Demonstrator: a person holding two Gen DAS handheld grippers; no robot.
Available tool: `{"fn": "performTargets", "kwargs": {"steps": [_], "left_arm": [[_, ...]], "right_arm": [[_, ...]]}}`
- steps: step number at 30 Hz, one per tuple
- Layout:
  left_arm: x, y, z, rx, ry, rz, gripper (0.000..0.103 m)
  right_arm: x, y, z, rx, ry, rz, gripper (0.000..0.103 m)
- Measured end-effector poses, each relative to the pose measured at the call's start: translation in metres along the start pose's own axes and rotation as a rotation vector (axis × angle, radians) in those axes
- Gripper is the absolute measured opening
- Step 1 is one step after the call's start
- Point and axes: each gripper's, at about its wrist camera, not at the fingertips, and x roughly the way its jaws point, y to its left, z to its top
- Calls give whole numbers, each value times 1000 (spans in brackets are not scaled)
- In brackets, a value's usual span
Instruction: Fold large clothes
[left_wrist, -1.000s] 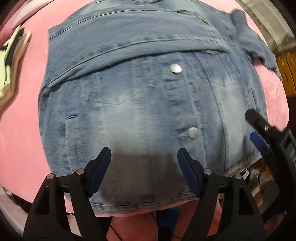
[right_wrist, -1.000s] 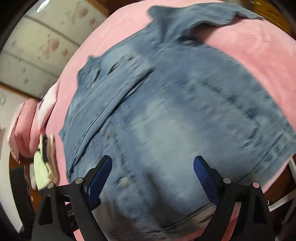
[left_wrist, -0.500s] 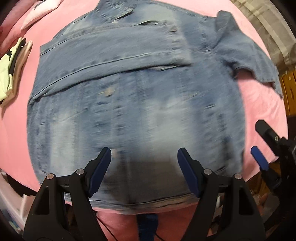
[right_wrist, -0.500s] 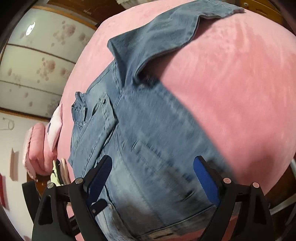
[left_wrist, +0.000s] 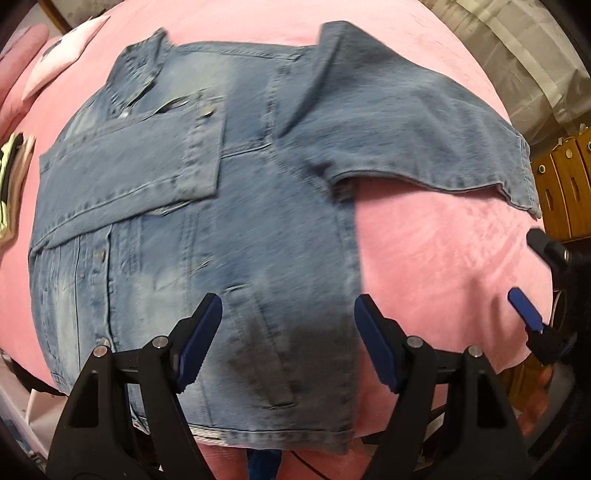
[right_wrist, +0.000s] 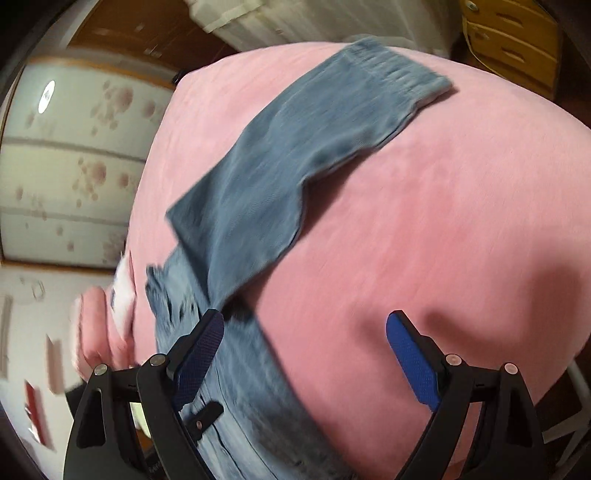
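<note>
the denim jacket (left_wrist: 207, 221) lies flat, front up, on the pink bedcover (left_wrist: 443, 251), filling the left wrist view from 9 to 1 o'clock. one sleeve (left_wrist: 122, 173) is already folded across the chest, while the other sleeve (left_wrist: 413, 129) is stretched out toward 2 o'clock, so i judge the fold barely begun. the left gripper (left_wrist: 288, 339) and right gripper (right_wrist: 304, 354) hover spread wide, holding nothing
</note>
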Motion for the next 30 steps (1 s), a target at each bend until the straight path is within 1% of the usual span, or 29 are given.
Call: {"fn": "performTargets", "kwargs": {"steps": [2, 4, 6, 9, 12, 14, 16, 17, 18, 19, 20, 21, 24, 25, 27, 28, 29, 30], "left_arm": [[2, -11, 4, 11, 1, 18, 72], [8, -15, 7, 18, 8, 37, 72], [17, -18, 10, 10, 28, 61, 72], [28, -18, 15, -17, 59, 79, 72], [35, -16, 21, -35, 70, 106, 72], [39, -16, 25, -45, 71, 125, 72], [42, -16, 29, -53, 77, 136, 72], [44, -16, 32, -57, 81, 139, 72], [46, -16, 35, -63, 85, 141, 72], [46, -16, 37, -70, 84, 142, 72], [45, -16, 39, -74, 81, 142, 72], [44, -16, 41, -79, 77, 144, 72], [42, -14, 43, -82, 71, 149, 72], [43, -13, 43, -81, 74, 147, 72], [44, -9, 41, -81, 88, 151, 72], [45, -5, 40, -88, 96, 161, 72], [45, -2, 39, -95, 98, 167, 72], [44, 4, 39, -109, 96, 176, 72]], "right_arm": [[-1, -17, 24, 59, -7, 19, 91], [-1, -36, 54, 134, -37, 51, 91], [3, -54, 81, 210, -71, 75, 91], [12, -74, 115, 303, -95, 111, 91], [15, -88, 145, 380, -141, 154, 91], [17, -90, 161, 405, -168, 165, 89], [17, -88, 176, 392, -193, 158, 82], [17, -85, 184, 374, -206, 143, 69], [17, -82, 192, 353, -216, 115, 53], [19, -79, 197, 337, -221, 87, 45], [24, -75, 196, 332, -224, 70, 33], [25, -75, 200, 334, -229, 57, 26], [24, -74, 207, 347, -265, 54, 14], [29, -69, 202, 340, -280, 47, 12], [28, -55, 198, 291, -328, -8, 8], [26, -45, 198, 260, -360, -41, 7], [22, -39, 188, 242, -382, -59, 7], [17, -29, 188, 225, -412, -71, 6]]}}
